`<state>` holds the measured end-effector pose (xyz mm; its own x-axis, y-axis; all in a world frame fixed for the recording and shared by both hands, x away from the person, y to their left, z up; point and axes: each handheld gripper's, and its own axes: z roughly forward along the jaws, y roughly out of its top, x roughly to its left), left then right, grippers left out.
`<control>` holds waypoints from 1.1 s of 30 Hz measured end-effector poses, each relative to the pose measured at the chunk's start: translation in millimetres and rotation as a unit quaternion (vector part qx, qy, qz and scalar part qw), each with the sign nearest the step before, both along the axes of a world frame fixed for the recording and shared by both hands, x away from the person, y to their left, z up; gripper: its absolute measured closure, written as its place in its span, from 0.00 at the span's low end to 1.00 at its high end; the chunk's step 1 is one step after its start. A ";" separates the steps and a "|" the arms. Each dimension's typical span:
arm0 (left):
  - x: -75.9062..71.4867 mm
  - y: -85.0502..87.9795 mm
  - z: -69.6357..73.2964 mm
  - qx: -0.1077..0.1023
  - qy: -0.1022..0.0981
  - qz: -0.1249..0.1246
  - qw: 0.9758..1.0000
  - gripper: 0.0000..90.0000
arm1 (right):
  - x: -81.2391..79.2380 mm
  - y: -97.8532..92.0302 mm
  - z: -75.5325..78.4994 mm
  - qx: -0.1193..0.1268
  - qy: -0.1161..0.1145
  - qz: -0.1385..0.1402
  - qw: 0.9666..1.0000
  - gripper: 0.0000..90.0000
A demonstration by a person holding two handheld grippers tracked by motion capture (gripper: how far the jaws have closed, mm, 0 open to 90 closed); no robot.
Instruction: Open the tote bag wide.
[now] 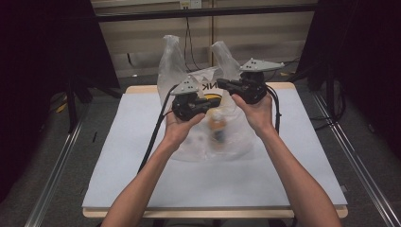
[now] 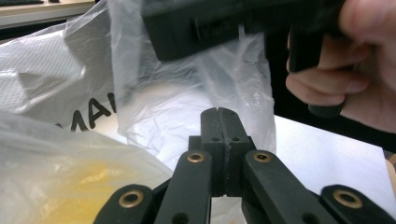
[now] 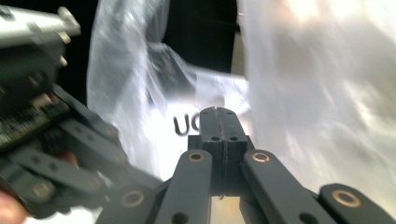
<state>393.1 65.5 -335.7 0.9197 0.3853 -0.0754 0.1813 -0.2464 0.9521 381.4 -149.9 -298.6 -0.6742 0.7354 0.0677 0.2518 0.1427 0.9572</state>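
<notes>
A clear plastic bag (image 1: 239,137) with black lettering stands on the pale mat (image 1: 137,156), its two handles (image 1: 170,56) sticking up. Something orange and yellow (image 1: 217,124) lies inside it, blurred behind the plastic (image 2: 88,186). My left gripper (image 1: 215,101) points right at the bag's mouth with its jaws pressed together (image 2: 218,112); I see no plastic between them. My right gripper (image 1: 221,85) points left just above it, jaws also together (image 3: 215,112), in front of the printed bag wall (image 3: 187,123). The two grippers are close to each other, tip past tip.
The mat covers a wooden table (image 1: 142,88) whose far edge is just behind the bag. A black cable (image 1: 153,137) trails from the left gripper over the mat. Dark stands (image 1: 71,94) and floor rails (image 1: 52,179) flank the table.
</notes>
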 end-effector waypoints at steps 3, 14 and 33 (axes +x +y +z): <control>0.6 0.1 -5.6 0.003 0.005 0.000 1.000 1.00 | -0.6 -3.2 -13.6 -0.017 0.015 -0.009 1.000 1.00; 5.9 7.3 -28.2 0.013 0.027 0.007 1.000 1.00 | 0.4 -11.6 -67.6 -0.016 0.066 -0.016 0.998 1.00; -6.2 22.0 -53.8 0.028 0.036 -0.001 0.999 1.00 | -24.8 -22.0 -98.6 -0.005 0.080 0.001 0.997 1.00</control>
